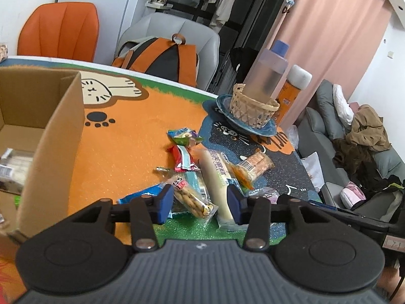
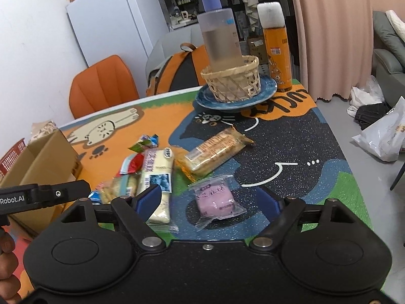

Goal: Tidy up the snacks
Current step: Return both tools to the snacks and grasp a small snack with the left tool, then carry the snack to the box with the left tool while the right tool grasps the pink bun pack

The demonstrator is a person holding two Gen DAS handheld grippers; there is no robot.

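Several wrapped snacks lie in a pile on the cat-print mat. My left gripper (image 1: 200, 204) is open above a biscuit pack (image 1: 192, 197) and a long white cake bar (image 1: 217, 179), holding nothing. My right gripper (image 2: 211, 201) is open above a pink cake pack (image 2: 215, 198), with the white cake bar (image 2: 158, 185) by its left finger. An orange cracker pack (image 2: 215, 149) lies further back; it also shows in the left wrist view (image 1: 253, 166). A red wrapper (image 1: 183, 159) and a green candy pack (image 1: 184, 136) lie behind. An open cardboard box (image 1: 50, 136) stands at left with packets inside.
A blue plate (image 2: 265, 93) carries a wicker basket (image 2: 233, 81) with a clear bottle (image 2: 220, 35); an orange can (image 2: 277, 48) stands beside it. Orange chair (image 1: 58, 30) and grey chair with backpack (image 1: 162, 55) are behind the table. A sofa (image 1: 354, 152) is at right.
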